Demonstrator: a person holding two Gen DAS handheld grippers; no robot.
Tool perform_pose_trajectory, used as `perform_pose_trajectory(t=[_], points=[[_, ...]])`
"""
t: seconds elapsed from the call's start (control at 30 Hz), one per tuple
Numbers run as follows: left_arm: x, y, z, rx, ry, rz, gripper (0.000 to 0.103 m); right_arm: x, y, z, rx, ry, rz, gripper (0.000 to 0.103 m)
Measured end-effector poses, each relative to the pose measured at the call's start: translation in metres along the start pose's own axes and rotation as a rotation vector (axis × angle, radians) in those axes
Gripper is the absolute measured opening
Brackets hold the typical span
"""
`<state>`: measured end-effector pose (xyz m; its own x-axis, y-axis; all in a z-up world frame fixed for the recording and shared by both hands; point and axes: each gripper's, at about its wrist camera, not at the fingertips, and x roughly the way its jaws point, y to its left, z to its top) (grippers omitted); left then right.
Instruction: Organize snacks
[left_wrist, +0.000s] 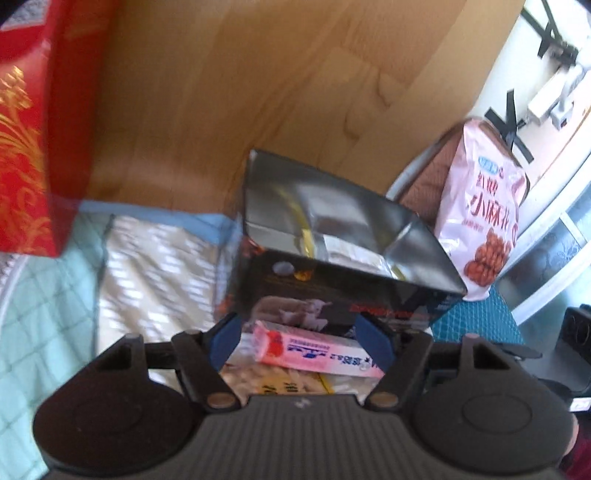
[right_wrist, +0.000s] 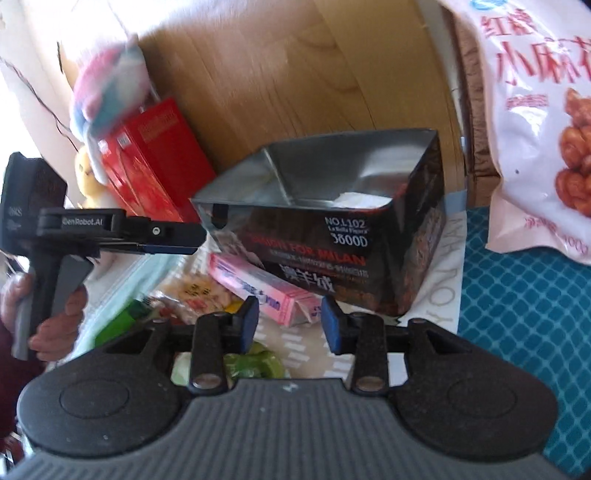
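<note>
Both grippers hung over the snack pile w/ jaws apart, nothing gripped. Left gripper straddled the pink box, pads not touching it. Right gripper hovered near the same box, which lay against the open black box. Big snack bag stood behind.

Black box with silver lining, pink carton, red gold-patterned box.
</note>
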<state>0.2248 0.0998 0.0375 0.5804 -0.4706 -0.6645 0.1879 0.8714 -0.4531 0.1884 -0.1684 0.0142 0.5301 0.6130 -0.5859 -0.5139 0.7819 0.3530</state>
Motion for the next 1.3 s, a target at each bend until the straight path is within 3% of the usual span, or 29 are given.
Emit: perform_pose_trajectory(t=[0.13,0.23,0.37,0.47,0.67,0.8,0.87,0.9,0.97,1.1,1.2,1.3], points=[[0.017,-0.008,-0.009,0.012,0.041,0.013,0.059,0.013,-0.003,0.001,-0.001,0.029,0.034,0.05],[0.007,-0.017,-0.017,0.029,0.012,0.037,0.059,0.013,0.009,-0.003,-0.059,0.01,-0.051,0.034],[-0.023,-0.033,-0.021,0.044,-0.06,-0.008,0.059,-0.018,0.018,-0.005,-0.098,-0.103,-0.05,0.034],[-0.035,-0.048,-0.019,0.07,-0.087,0.0,0.059,-0.042,0.026,-0.005,-0.128,-0.163,-0.064,0.034],[-0.042,-0.074,0.019,0.11,-0.189,0.015,0.062,-0.064,0.032,0.039,-0.204,-0.281,-0.101,0.034],[-0.014,-0.063,0.036,0.075,-0.167,0.062,0.062,-0.034,0.019,0.062,-0.171,-0.244,-0.127,0.035],[-0.002,-0.053,0.04,0.036,-0.163,0.092,0.068,-0.016,0.014,0.066,-0.168,-0.197,-0.125,0.038],[0.002,-0.047,0.041,0.01,-0.161,0.101,0.073,-0.007,0.014,0.066,-0.177,-0.174,-0.125,0.039],[0.002,-0.04,0.041,-0.02,-0.172,0.089,0.074,0.001,0.015,0.064,-0.198,-0.167,-0.138,0.044],[-0.029,-0.032,0.031,-0.003,-0.242,0.074,0.076,-0.027,0.01,0.056,-0.148,-0.287,-0.147,0.05],[-0.069,-0.015,0.01,0.005,-0.298,0.064,0.078,-0.062,0.007,0.034,-0.094,-0.373,-0.078,0.051],[-0.099,0.0,-0.024,-0.001,-0.323,0.121,0.09,-0.08,0.012,0.0,-0.068,-0.337,-0.017,0.053]])
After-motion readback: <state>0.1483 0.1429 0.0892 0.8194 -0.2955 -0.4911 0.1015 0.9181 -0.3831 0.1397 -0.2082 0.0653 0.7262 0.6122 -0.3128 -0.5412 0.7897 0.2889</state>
